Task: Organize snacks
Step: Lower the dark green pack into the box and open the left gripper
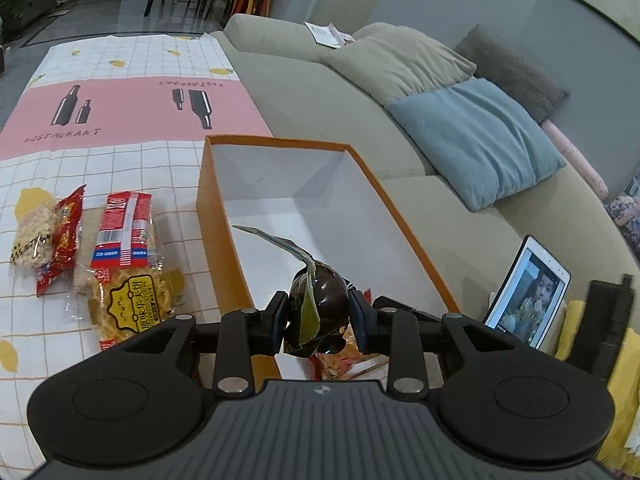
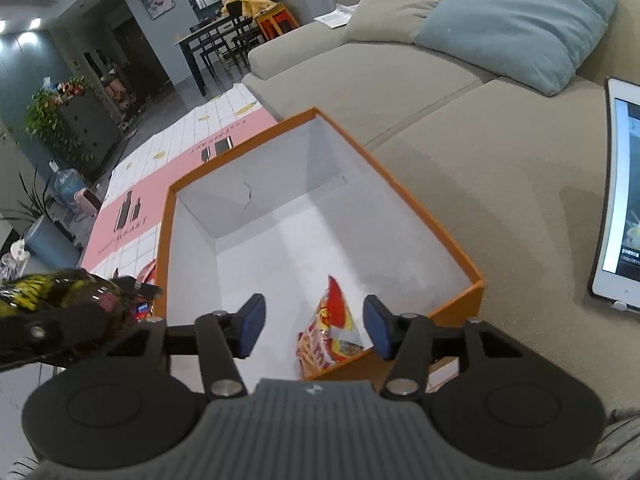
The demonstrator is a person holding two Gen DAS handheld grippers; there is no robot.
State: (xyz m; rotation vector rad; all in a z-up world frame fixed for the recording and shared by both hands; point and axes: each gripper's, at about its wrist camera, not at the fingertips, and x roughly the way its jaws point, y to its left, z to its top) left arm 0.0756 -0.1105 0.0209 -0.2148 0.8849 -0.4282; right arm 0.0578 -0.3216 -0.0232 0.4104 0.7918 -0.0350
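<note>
Dark snack packet (image 1: 318,300) between left tool (image 1: 318,316)

One orange box (image 1: 224,184); one red-yellow packet (image 2: 332,332) inside it; three snack packets on the surface at nine o'clock (image 1: 124,264); one dark packet (image 1: 320,304); one tablet (image 1: 528,292).

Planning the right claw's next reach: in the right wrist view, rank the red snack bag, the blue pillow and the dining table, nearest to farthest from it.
1. Red snack bag, in the orange box, between the open fingers.
2. Blue pillow, on the sofa, upper right.
3. Dining table, far room, upper left.
</note>
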